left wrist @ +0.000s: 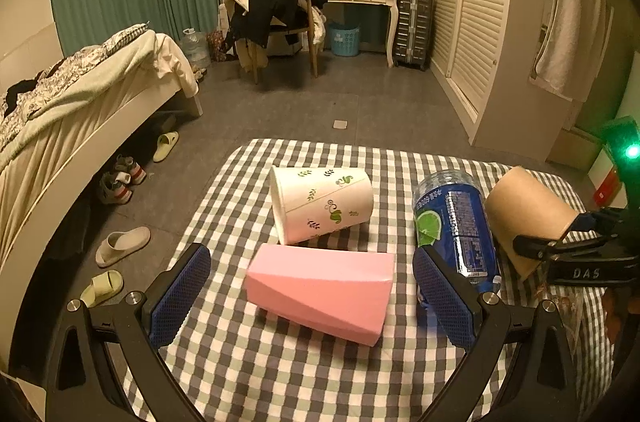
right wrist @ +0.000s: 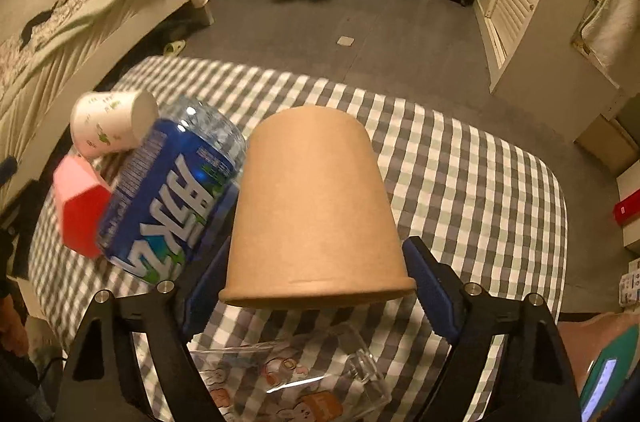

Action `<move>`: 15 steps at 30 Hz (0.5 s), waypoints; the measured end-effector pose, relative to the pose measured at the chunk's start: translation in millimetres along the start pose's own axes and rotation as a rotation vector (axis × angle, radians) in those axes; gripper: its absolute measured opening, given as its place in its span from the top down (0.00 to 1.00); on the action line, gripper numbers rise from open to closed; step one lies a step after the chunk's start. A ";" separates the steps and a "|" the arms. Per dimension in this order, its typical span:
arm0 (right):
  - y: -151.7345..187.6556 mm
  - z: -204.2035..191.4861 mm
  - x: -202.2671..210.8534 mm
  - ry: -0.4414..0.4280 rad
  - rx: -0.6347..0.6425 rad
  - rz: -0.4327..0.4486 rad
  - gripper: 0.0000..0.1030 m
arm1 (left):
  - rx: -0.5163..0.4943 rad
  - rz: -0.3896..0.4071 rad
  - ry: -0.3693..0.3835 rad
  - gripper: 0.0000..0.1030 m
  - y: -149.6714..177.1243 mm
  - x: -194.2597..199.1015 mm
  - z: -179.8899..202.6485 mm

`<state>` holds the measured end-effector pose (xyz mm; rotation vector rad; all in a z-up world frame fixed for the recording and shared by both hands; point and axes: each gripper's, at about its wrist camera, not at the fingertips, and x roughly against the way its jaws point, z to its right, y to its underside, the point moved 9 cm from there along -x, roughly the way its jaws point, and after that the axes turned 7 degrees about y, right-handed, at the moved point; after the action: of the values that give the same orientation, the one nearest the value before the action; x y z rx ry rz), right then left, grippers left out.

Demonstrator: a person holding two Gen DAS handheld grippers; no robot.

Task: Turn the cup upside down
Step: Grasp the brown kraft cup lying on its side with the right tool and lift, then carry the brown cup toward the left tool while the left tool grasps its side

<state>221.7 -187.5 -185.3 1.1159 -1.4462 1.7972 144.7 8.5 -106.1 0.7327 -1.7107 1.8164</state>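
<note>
Right wrist view first: the checkered tablecloth (right wrist: 460,158) spreads wide, and above it the brown paper cup (right wrist: 316,210) hangs in the air, rim toward the camera, base pointing away and up. The right gripper (right wrist: 316,286) has its jaws clamped on the cup's rim, blue pads pressing either side. Just left, a blue-labelled bottle (right wrist: 172,198) lies on its side. Over to the left wrist: left gripper (left wrist: 312,294) spread wide, holding nothing, and between its fingers lies a pink faceted cup (left wrist: 320,294), with a white leaf-print cup (left wrist: 324,202) tipped over beyond.
</note>
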 end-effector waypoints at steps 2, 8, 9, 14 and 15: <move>-2.0 2.0 16.3 0.019 -0.016 0.034 0.19 | 0.003 0.012 0.008 0.00 -0.9 6.3 -2.1; 0.8 -4.1 83.0 0.101 -0.038 0.124 0.19 | 0.032 0.061 0.031 0.00 -0.8 36.2 -19.3; 5.2 -10.3 98.7 0.115 -0.041 0.138 0.19 | 0.042 0.069 0.033 0.00 0.3 41.1 -23.3; 38.5 -58.5 136.5 0.104 -0.055 0.123 0.19 | 0.066 0.102 0.032 0.00 6.4 63.1 -40.5; 45.2 -67.8 137.4 0.100 -0.055 0.117 0.19 | 0.068 0.105 0.033 0.00 9.1 67.3 -44.3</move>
<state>99.6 -142.7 -92.4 0.9179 -1.5191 1.8532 89.3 53.3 -67.3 0.6474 -1.7020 1.9548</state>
